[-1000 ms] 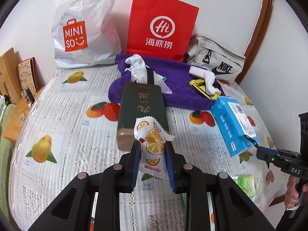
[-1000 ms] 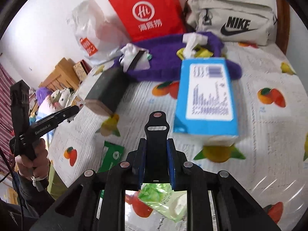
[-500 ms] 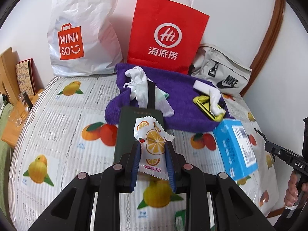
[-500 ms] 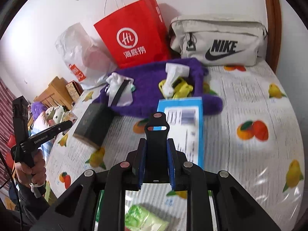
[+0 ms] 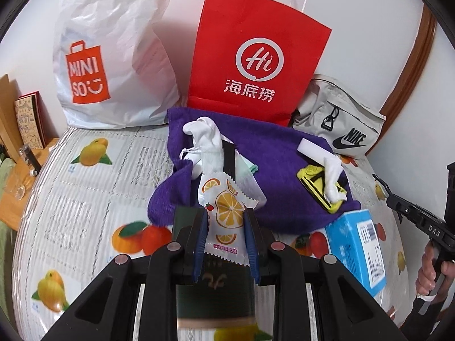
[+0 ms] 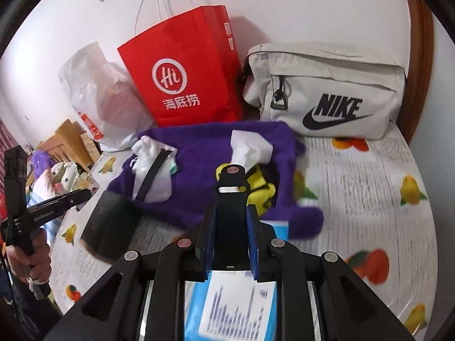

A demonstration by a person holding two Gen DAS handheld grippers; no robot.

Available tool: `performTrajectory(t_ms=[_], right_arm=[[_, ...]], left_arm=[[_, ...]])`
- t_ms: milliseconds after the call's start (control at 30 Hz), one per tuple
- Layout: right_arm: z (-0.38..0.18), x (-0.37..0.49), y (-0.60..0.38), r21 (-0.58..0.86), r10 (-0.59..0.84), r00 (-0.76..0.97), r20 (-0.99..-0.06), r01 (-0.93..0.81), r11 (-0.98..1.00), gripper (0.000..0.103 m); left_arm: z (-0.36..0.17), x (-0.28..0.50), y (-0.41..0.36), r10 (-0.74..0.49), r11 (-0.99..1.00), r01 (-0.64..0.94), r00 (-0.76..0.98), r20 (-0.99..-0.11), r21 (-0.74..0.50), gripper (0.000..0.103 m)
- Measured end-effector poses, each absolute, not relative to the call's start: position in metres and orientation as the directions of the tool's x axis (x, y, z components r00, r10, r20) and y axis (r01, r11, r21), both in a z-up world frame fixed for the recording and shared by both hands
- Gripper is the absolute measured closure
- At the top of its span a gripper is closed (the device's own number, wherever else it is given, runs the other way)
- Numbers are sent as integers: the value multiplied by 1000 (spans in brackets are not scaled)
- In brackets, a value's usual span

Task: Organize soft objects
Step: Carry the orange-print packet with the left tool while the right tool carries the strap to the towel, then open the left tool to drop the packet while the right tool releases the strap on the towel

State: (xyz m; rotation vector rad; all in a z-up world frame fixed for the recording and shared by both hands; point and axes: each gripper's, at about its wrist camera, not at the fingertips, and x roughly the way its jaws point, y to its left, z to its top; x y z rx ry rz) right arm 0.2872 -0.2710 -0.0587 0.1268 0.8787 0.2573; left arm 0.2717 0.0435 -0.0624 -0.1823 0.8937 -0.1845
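My left gripper (image 5: 224,221) is shut on a white snack packet printed with orange slices (image 5: 226,213) and holds it above a dark green box (image 5: 213,289), just short of the purple towel (image 5: 270,159). My right gripper (image 6: 230,224) is shut on a black strap (image 6: 231,199) and hovers over a blue box (image 6: 236,307), facing the purple towel (image 6: 204,147). On the towel lie white socks with a black band (image 5: 210,147), and a white sock on a yellow item (image 5: 321,184).
At the back stand a white MINISO bag (image 5: 108,56), a red paper bag (image 5: 256,56) and a beige Nike pouch (image 6: 327,91). The fruit-print tablecloth (image 5: 85,199) covers the table. A wooden shelf (image 5: 11,130) is at the left.
Both grippers have moved forward toward the purple towel, each still holding its object. The green box and blue box have slid under the cameras.
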Motion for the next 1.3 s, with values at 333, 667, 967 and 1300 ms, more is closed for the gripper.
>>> performTrajectory(t_ms=[333,667,967,1300], right_arm=[[-75,333,-262,143,218,590,-777,-172,975,82],[-109,368,-268,154,215,518,-828,-158,975,82],[-125,383,-263,169,239,457,-857,-190,967,82],[-114,377,-267,152,246,483,-840,-225,962,61]], left_arm=[[-76,315,41,-250,964,75,576,-779,-255,78],[-86,358,32,-234,970,76,551,-801,-230,78],[-109,389,22,-219,974,64,491,-843,-215,76],[-111,392,21,-240,969,68,490,-838,-238,45]])
